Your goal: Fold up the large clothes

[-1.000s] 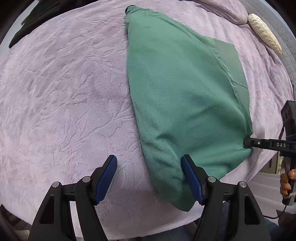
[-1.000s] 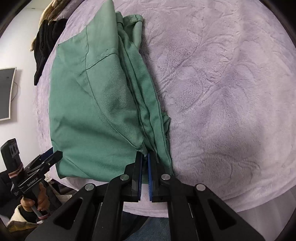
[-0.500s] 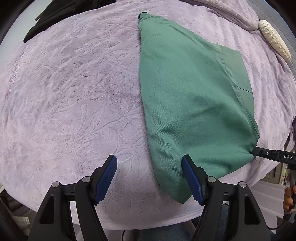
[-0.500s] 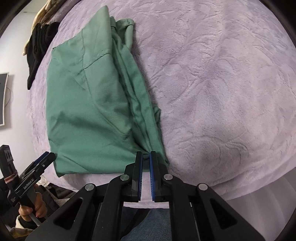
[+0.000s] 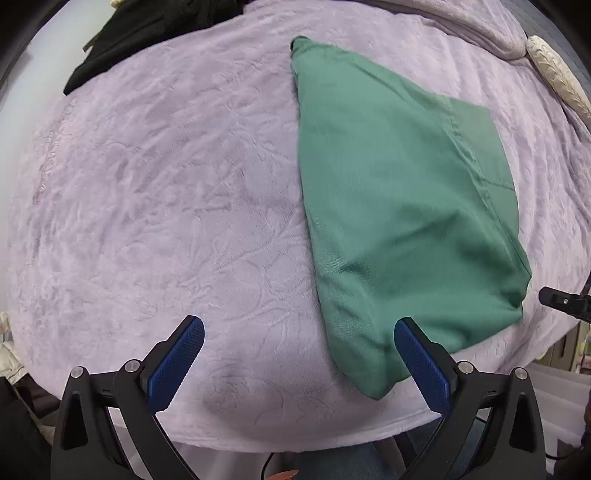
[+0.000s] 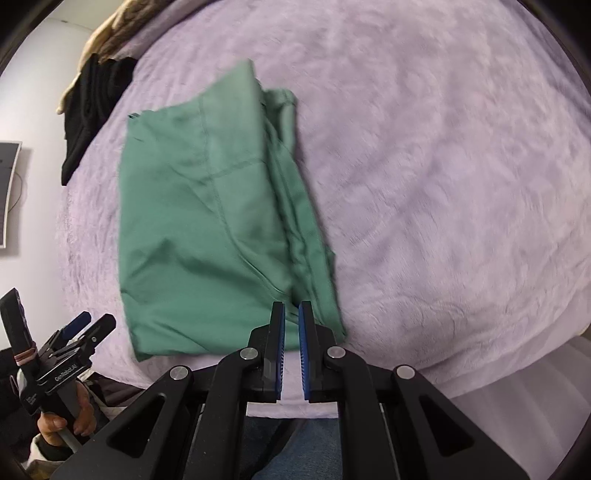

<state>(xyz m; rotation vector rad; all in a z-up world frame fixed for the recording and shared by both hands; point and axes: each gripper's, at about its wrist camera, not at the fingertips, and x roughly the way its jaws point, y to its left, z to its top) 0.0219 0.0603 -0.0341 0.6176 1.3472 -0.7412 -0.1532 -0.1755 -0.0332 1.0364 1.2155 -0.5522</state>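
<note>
A green garment (image 5: 399,206) lies folded on the lilac bedspread (image 5: 166,221); it also shows in the right wrist view (image 6: 207,236), near the bed's front edge. My left gripper (image 5: 299,332) is open and empty, held above the bedspread just left of the garment's near corner. My right gripper (image 6: 291,306) has its jaws a narrow gap apart, with nothing between them, pulled back just off the garment's near edge. The right gripper's tip (image 5: 561,301) shows at the garment's right corner. The left gripper (image 6: 85,325) shows at the lower left.
A black garment (image 5: 147,33) lies at the bed's far left; it also shows in the right wrist view (image 6: 88,110). A cream pillow (image 5: 554,77) lies at the far right. The bed's front edge (image 5: 295,439) is just under the grippers.
My right gripper has let go of the garment's edge, opened slightly and drawn back. The left gripper has risen and pulled back, staying open.
</note>
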